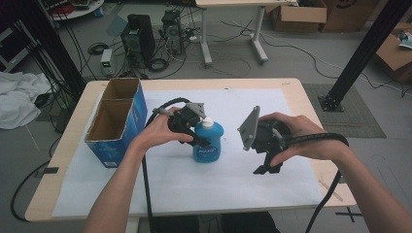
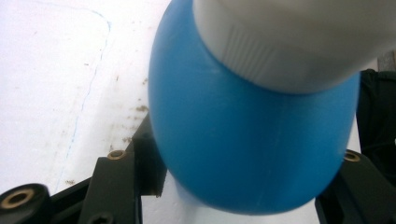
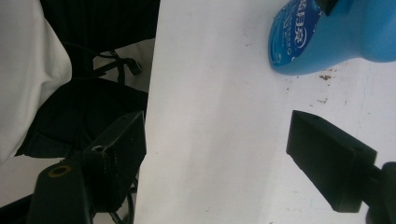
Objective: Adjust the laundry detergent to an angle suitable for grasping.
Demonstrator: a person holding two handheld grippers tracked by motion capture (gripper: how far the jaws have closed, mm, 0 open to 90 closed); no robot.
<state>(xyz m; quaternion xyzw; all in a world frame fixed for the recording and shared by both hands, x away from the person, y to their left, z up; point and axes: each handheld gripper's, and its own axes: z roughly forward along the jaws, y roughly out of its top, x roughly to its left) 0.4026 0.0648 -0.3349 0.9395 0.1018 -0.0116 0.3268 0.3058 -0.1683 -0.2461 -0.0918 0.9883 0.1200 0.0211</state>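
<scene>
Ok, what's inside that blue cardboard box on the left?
The blue box shows two open compartments with bare brown walls; nothing visible inside. Its near wall hides the bottoms, so they cannot be checked.

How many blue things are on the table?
2. The blue bottle stands mid-table between the left gripper's jaws. The blue box stands open at the table's left edge. Nothing else blue shows; the box's inside is partly hidden.

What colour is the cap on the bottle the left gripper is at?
White, on the blue bottle; the cap is clearest in the left gripper view.
</scene>
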